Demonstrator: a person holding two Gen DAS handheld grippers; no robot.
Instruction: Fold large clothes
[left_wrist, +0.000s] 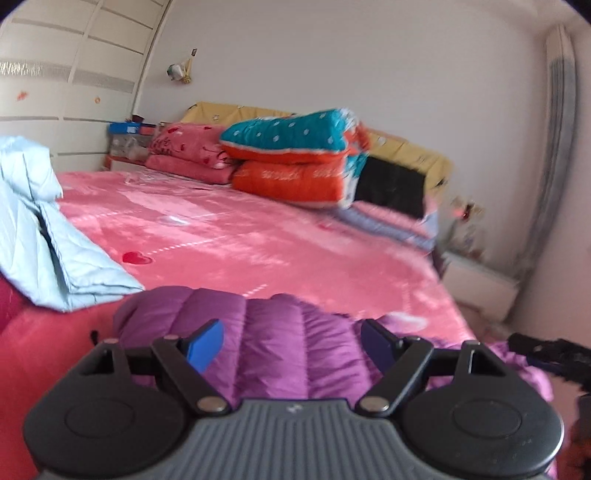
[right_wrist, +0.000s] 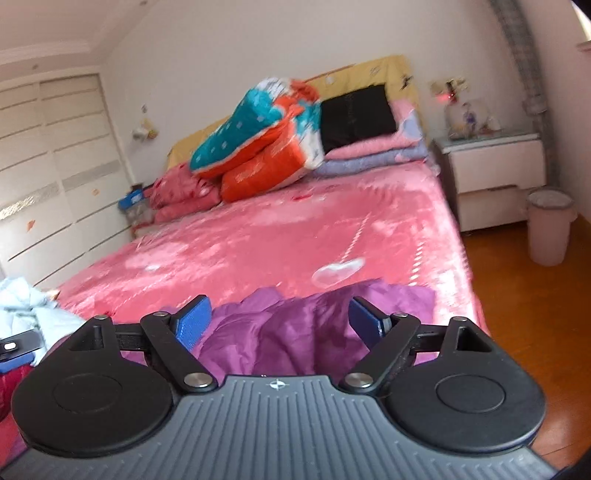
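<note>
Jacket lay at 6 o'clock on bed; left gripper, right gripper spread, empty. Best pinched at hem corners, lifted evenly.

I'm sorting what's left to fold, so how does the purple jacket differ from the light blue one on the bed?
The purple jacket lies bunched and rumpled at the near edge of the bed, right in front of both open grippers; the light blue jacket sits off to the left, out of their reach. The purple one looks puffy with fat quilted ribs; the light blue one looks flatter, with creased layers. Both rest on the pink bedspread.
</note>
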